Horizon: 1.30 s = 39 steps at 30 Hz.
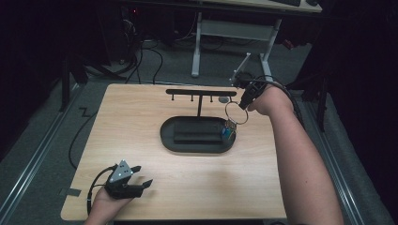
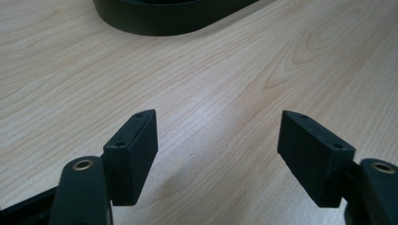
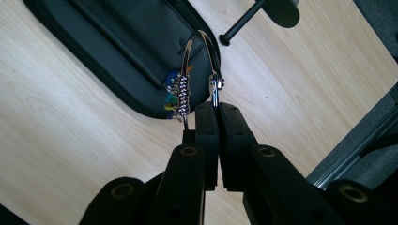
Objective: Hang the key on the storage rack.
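Fingers [image 3: 217, 112] of the right gripper pinch a key ring [image 1: 236, 113], right of centre, over the black tray's [image 1: 169, 136] right end.
Likely next: hang it on the rack [image 1: 201, 92] peg. Left gripper [image 1: 141, 180] idles, fingers spread, lower left of counter [image 1: 131, 117].

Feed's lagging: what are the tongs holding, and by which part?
Right tongs pinch the metal key ring by its wire loop, trinkets dangling. Left tongs are open, holding nothing.
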Each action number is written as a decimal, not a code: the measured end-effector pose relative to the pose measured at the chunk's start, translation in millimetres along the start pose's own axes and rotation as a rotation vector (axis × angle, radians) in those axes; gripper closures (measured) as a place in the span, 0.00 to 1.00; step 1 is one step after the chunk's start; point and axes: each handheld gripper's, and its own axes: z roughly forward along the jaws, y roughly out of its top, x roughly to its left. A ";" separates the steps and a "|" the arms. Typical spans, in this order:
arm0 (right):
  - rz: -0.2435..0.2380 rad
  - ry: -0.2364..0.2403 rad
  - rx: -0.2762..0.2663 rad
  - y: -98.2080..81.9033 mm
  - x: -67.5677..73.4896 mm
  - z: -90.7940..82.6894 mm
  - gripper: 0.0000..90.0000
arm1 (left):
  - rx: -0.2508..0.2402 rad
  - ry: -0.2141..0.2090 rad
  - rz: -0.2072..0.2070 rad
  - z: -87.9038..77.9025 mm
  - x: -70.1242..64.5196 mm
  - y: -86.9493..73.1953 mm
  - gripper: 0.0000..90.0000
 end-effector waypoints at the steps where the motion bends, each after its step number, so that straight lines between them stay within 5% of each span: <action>1: 0.001 0.001 -0.003 2.6 -2.5 1.9 0.98 | 0.000 -0.001 -0.001 -0.3 0.1 -0.3 0.33; 26: 0.026 -0.002 0.006 24.7 -17.9 21.9 0.98 | -0.003 -0.002 -0.004 -4.5 2.4 -2.3 0.33; 39: 0.031 -0.018 -0.074 21.5 -15.3 19.7 0.86 | 0.005 0.001 0.009 -3.2 1.5 -1.0 0.33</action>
